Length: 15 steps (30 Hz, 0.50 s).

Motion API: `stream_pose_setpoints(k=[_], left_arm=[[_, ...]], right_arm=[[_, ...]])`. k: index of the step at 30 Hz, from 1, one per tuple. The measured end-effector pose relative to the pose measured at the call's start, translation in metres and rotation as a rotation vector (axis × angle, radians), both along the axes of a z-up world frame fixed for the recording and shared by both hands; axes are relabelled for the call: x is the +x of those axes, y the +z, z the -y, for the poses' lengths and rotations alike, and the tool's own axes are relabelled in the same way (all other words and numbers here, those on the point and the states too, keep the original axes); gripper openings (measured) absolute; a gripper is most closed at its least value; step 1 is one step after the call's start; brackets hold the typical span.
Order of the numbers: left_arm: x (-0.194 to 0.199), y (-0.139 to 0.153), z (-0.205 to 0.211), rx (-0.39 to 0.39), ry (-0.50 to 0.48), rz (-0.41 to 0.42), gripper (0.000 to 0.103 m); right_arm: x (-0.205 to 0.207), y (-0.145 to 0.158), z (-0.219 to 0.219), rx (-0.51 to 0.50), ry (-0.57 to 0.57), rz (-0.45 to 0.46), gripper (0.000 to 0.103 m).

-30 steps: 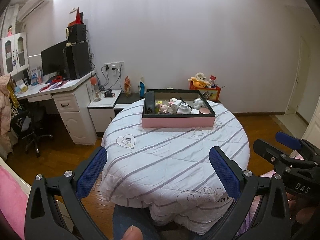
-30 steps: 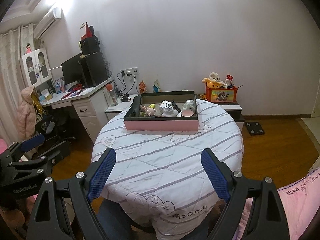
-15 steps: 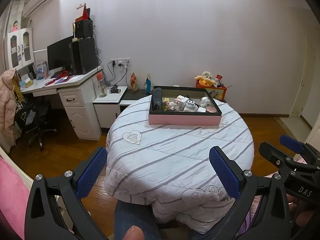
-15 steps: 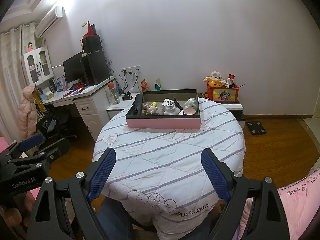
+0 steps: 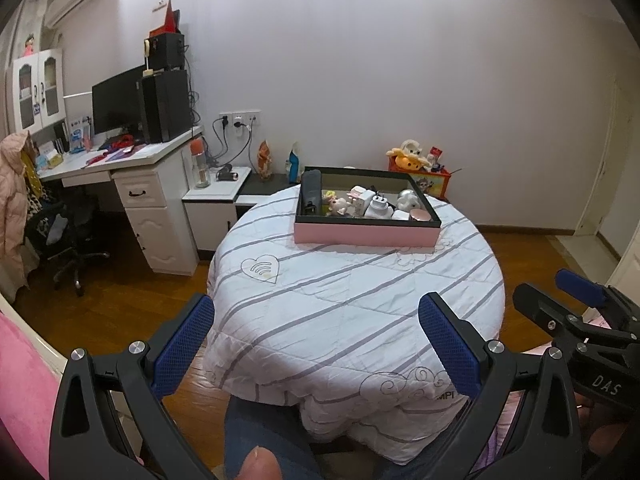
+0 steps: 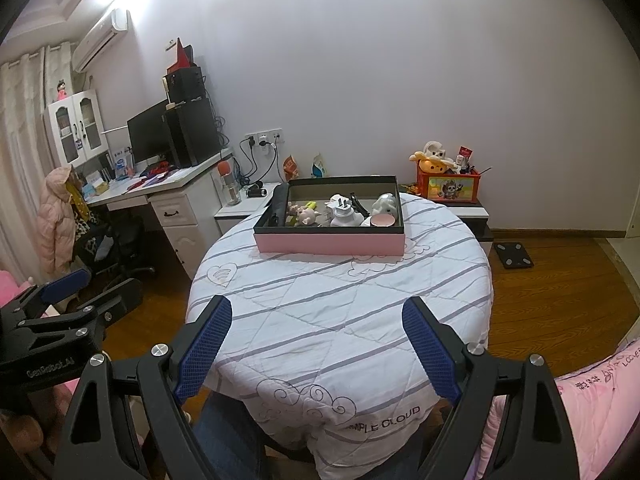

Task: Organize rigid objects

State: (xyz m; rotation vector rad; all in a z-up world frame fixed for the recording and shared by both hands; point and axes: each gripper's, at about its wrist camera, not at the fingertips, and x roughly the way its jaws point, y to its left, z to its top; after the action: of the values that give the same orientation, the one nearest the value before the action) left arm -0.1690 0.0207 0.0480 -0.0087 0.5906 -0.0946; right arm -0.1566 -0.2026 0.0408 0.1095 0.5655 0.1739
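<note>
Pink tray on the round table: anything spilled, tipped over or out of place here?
Nothing stands out. The pink-sided black-lined tray sits flat on the striped white quilted tablecloth, near the far edge. The small figurines and white plug adapters lie jumbled inside it; none have spilled onto the cloth.

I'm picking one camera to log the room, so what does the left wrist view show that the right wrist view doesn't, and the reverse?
Only the left wrist view shows the right gripper from the side and a fingertip at the bottom edge. Only the right wrist view shows the black floor scale, the curtain and the left gripper from the side. Both show the round table, the pink tray of small objects, the desk and open, empty jaws.
</note>
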Motion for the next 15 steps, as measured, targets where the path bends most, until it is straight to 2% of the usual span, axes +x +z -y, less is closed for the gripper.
stream_pose_setpoints(k=[15], left_arm=[[0.0,-0.0014,0.0021,0.02,0.027,-0.003,0.103]], right_arm=[[0.0024,-0.0012,0.0035,0.005,-0.004,-0.005,0.089]])
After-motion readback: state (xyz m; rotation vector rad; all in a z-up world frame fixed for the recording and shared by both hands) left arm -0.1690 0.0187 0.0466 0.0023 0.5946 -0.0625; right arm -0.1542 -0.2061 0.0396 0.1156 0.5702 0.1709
